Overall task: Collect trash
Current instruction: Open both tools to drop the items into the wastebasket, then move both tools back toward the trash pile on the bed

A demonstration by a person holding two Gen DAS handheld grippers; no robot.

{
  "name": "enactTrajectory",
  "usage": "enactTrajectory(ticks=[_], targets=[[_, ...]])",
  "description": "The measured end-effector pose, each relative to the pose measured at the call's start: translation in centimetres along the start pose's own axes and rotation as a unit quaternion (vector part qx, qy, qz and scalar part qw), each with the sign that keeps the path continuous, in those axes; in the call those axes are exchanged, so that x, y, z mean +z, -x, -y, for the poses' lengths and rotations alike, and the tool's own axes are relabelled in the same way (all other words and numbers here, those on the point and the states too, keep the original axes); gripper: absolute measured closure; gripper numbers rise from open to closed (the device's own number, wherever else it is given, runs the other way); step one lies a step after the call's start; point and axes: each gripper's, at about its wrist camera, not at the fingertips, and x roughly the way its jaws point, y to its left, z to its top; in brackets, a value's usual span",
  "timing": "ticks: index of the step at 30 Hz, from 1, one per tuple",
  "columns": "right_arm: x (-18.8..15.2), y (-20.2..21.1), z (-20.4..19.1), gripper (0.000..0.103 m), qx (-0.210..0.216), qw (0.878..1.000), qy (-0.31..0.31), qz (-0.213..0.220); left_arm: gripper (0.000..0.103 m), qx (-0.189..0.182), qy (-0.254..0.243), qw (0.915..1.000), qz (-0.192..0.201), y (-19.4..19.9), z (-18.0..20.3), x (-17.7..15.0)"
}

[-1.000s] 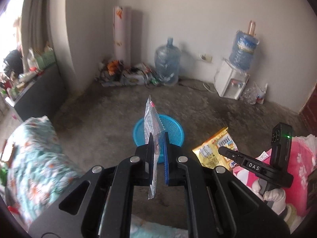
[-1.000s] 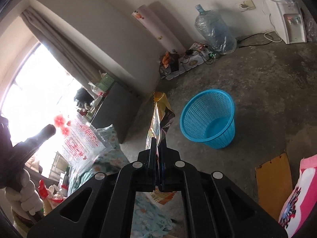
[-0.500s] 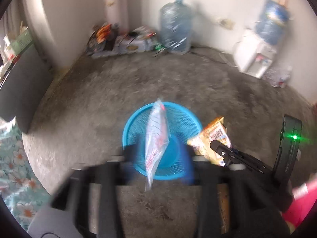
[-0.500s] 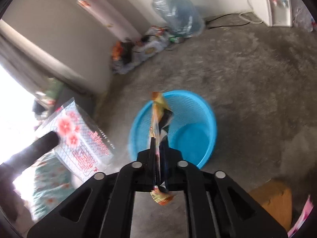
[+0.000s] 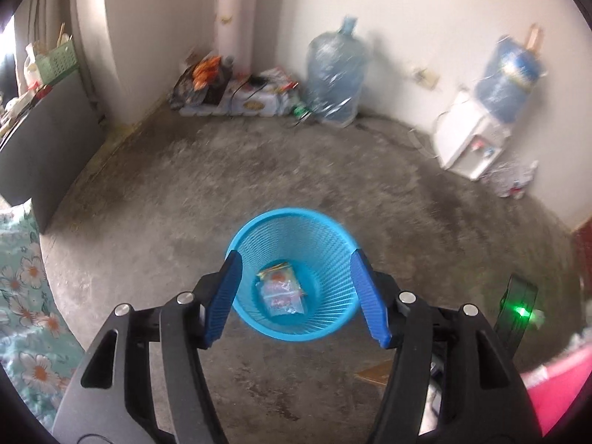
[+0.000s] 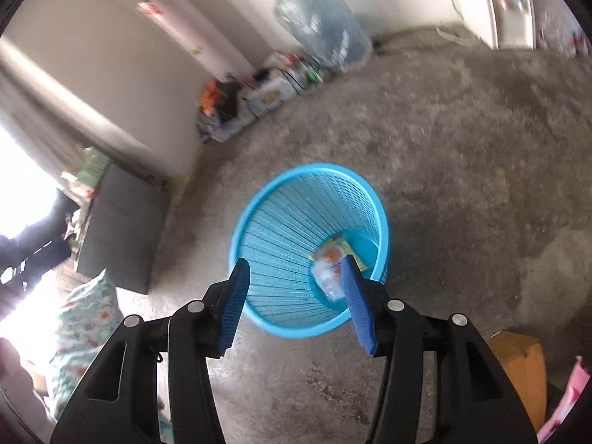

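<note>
Here, both grippers hang above a blue mesh basket (image 5: 296,244) on a concrete floor (image 5: 185,192). The left gripper (image 5: 296,281) and right gripper (image 6: 296,288) are opening, nothing between their fingers. Two snack wrappers (image 5: 279,290) lie in the basket bottom, beyond the fingertips.

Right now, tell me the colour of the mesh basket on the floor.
Bright blue basket, clearest in the left wrist view.

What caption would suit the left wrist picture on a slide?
Left gripper, jaws opening and empty, above a blue basket with two snack wrappers at its bottom.
</note>
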Motion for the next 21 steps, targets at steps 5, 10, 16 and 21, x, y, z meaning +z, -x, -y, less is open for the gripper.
enactTrajectory(ticks=[5,10,16,21], targets=[[-1.5,8.5,-4.0,0.033,0.002,0.996,0.058,0.068,0.039,-0.014,-0.038,0.9991,0.01,8.7,1.4,-0.8],[-3.5,16.5,-8.2,0.017,0.017,0.986,0.109,0.125,0.033,-0.027,-0.059,0.9962,0.058,20.5,1.2,-2.6],[-6.2,24.0,-12.6,0.006,0.032,0.965,0.171,0.198,0.028,-0.027,-0.044,0.9927,0.109,32.4,-0.9,-8.2],[-8.5,27.6,-17.2,0.007,0.029,0.947,0.23,0.224,0.024,-0.004,-0.025,0.987,0.159,40.0,-2.9,-13.7]])
